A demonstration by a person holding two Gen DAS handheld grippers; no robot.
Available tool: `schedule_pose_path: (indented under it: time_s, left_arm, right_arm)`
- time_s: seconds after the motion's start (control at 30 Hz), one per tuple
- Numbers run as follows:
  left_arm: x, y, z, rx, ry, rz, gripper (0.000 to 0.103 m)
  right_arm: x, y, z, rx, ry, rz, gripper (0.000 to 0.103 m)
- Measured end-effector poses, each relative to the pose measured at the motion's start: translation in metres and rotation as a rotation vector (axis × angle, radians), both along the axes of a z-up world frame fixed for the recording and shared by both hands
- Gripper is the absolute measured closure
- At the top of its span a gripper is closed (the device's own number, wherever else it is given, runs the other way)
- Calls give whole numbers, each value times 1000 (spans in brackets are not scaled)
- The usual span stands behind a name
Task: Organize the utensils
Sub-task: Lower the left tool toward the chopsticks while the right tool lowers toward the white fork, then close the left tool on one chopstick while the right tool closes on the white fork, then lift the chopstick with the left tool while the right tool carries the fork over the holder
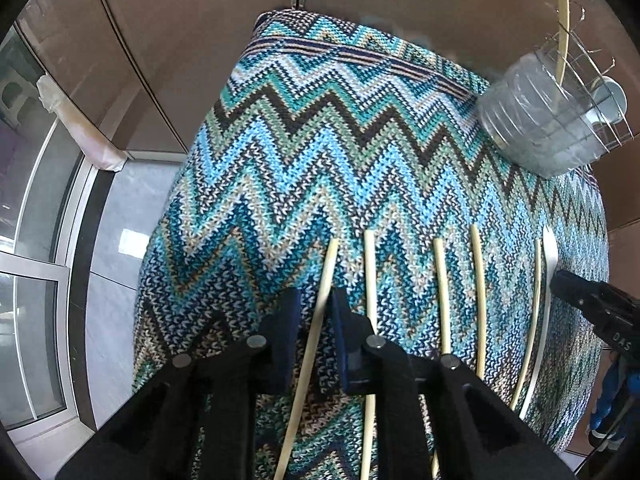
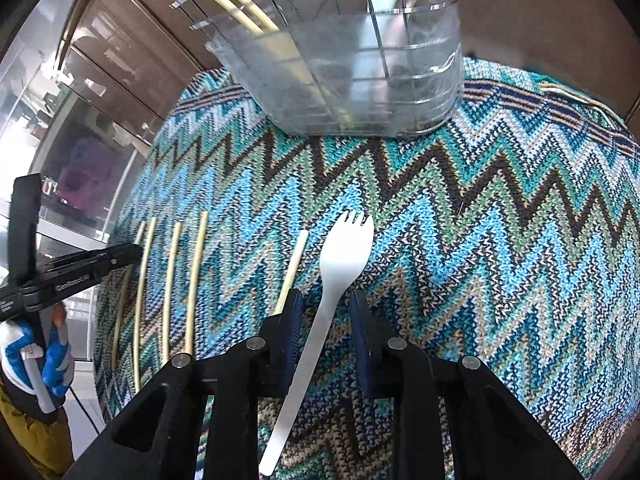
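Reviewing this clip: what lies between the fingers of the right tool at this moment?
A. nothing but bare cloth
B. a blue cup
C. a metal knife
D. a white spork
D. In the right wrist view the white spork lies on the zigzag cloth with its handle running between the open fingers of the right tool, not yet clamped.

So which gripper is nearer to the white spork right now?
Right. The right gripper straddles the white spork, its handle running between the open fingers. The left gripper is across the row of sticks, around the leftmost chopstick.
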State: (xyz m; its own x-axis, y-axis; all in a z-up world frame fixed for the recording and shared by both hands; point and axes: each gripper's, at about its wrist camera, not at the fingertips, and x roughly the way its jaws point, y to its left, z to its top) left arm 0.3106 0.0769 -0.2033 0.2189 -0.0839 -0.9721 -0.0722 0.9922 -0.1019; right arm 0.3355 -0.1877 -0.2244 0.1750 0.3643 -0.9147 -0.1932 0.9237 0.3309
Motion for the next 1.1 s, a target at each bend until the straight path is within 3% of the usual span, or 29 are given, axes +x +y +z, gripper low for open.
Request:
schedule_pose_path:
  time_s: [0.2,0.6,0.87,1.1]
  left_arm:
    - [10,0,-8,5,11,-4,90]
    - [4,2,0,2,-20,25,99]
    - [-31,17,42,-36,-135,63,99]
    - [-72,12,113,-68,-288,55,99]
  right_arm:
    - [10,10,-9,-27,14,4,79]
    - [8,3,-5,-37,1,-4,99]
    - [-22,-12,35,-25,-116,-4,100]
    - [-58,-24,95,-18,-255,-1,100]
